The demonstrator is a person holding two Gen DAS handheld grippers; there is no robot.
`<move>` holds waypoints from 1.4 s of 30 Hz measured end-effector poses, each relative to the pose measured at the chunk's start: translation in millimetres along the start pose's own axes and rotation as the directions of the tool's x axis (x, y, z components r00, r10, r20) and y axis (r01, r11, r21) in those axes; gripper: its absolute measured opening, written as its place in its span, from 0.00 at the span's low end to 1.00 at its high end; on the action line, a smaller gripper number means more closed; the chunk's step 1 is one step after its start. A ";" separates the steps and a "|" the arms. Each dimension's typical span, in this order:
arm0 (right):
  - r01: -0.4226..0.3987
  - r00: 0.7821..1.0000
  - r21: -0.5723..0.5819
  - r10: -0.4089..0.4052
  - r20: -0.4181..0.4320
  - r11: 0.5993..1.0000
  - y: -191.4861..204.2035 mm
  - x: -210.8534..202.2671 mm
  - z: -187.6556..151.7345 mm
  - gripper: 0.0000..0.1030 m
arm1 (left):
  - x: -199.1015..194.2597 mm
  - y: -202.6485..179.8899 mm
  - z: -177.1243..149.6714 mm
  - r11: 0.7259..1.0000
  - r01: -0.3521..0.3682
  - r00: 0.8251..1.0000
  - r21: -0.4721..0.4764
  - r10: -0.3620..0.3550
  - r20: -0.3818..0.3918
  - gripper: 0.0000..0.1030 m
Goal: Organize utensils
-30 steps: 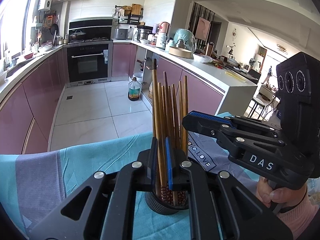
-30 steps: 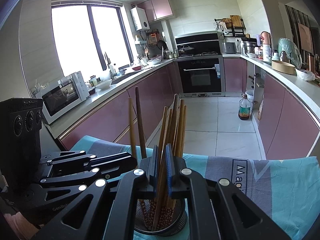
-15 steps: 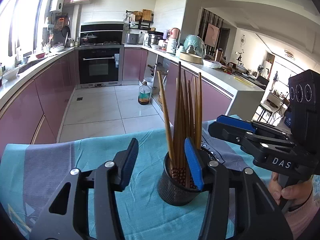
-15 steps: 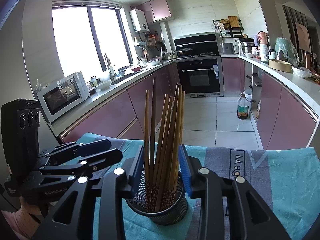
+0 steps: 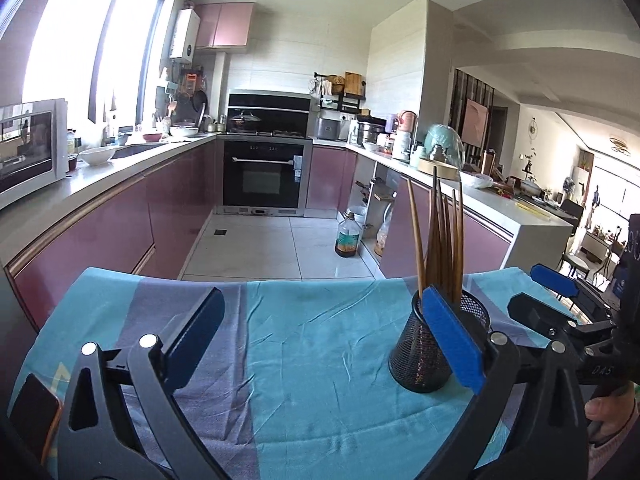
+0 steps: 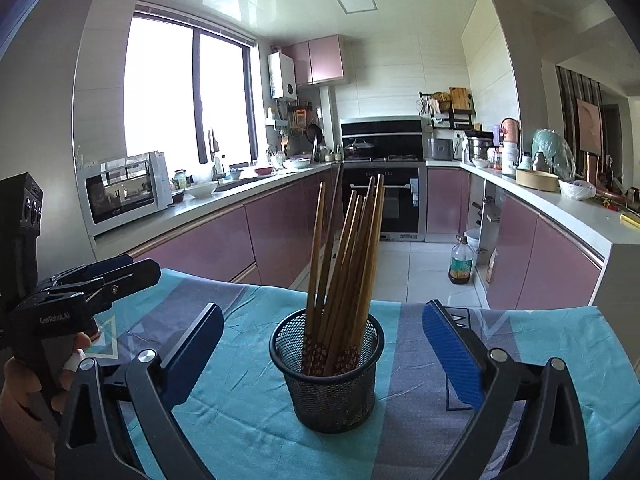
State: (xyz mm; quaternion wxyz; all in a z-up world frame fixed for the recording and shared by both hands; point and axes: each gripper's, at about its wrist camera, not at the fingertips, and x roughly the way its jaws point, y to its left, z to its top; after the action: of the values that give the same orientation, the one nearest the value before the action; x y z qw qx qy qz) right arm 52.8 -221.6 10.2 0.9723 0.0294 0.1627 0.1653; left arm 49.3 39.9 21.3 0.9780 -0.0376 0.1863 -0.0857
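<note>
The right gripper [image 6: 320, 344] has its blue-padded jaws spreading wide, and the black wire-mesh cup [image 6: 327, 376] stands between them untouched, with clear air on both sides. Nothing is held. The left gripper [image 5: 320, 340] is likewise opening and empty; from its own view the cup sits off to the right, partly behind the right-hand pad, so the right hand is the nearer and better lined up.

In the cup, a bundle of long brown wooden chopsticks [image 6: 344, 264] stands nearly upright, patterned ends down, tips fanned and leaning slightly right. Their long axis runs almost straight up, so any further handling would call for a sideways pinch on the shafts above the rim.

The cup rests on the desk, on a teal and grey-purple cloth [image 6: 248, 420], roughly mid-width and well back from the far edge. To its left the cloth is open; beyond the edge lies tiled kitchen floor. All the chopsticks appear gathered, so the sorting looks close to finished.
</note>
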 end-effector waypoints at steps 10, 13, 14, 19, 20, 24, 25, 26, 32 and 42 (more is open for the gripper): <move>0.057 0.995 0.009 -0.058 0.085 0.998 17.0 -25.7 -15.7 0.93 | -48.1 2.0 -18.8 0.994 -0.103 0.990 0.024 0.100 0.100 0.94; 0.078 0.992 0.008 -0.078 0.100 0.997 22.6 -33.3 -18.9 0.93 | -58.6 2.0 -24.0 0.993 -0.113 0.987 0.020 0.110 0.120 0.94; 0.082 0.991 0.007 -0.082 0.103 0.997 23.6 -35.4 -19.6 0.93 | -62.0 3.0 -25.6 0.994 -0.113 0.986 0.012 0.110 0.126 0.94; 0.088 0.991 0.011 -0.089 0.104 0.996 27.7 -37.3 -22.4 0.93 | -71.8 4.1 -29.0 0.992 -0.123 0.983 0.008 0.120 0.138 0.94; 0.090 0.991 0.011 -0.090 0.104 0.996 28.7 -37.9 -22.7 0.93 | -72.9 3.3 -29.6 0.992 -0.127 0.982 0.011 0.124 0.140 0.94; 0.089 0.990 0.011 -0.090 0.108 0.996 31.0 -38.6 -22.9 0.93 | -75.0 -3.5 -27.1 0.992 -0.123 0.982 0.018 0.119 0.150 0.94; 0.090 0.990 0.011 -0.091 0.109 0.996 31.5 -38.7 -23.0 0.93 | -75.6 -4.2 -27.1 0.992 -0.121 0.982 0.020 0.116 0.151 0.94; 0.091 0.990 0.010 -0.091 0.111 0.996 32.2 -39.0 -23.0 0.93 | -76.6 -5.3 -27.2 0.992 -0.122 0.981 0.022 0.117 0.153 0.94; 0.090 0.989 0.006 -0.090 0.114 0.996 34.9 -42.1 -21.6 0.93 | -80.5 -6.4 -27.1 0.993 -0.116 0.981 0.015 0.112 0.158 0.94; 0.097 0.988 0.005 -0.097 0.117 0.995 38.1 -42.9 -21.4 0.93 | -82.4 -5.9 -26.7 0.993 -0.122 0.979 0.008 0.119 0.164 0.94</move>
State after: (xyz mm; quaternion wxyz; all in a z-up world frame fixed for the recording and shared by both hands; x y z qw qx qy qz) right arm -4.3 -199.8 7.3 0.9870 0.0308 0.1064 0.1160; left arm -36.9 47.9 26.7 0.9937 -0.0245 0.1069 -0.0248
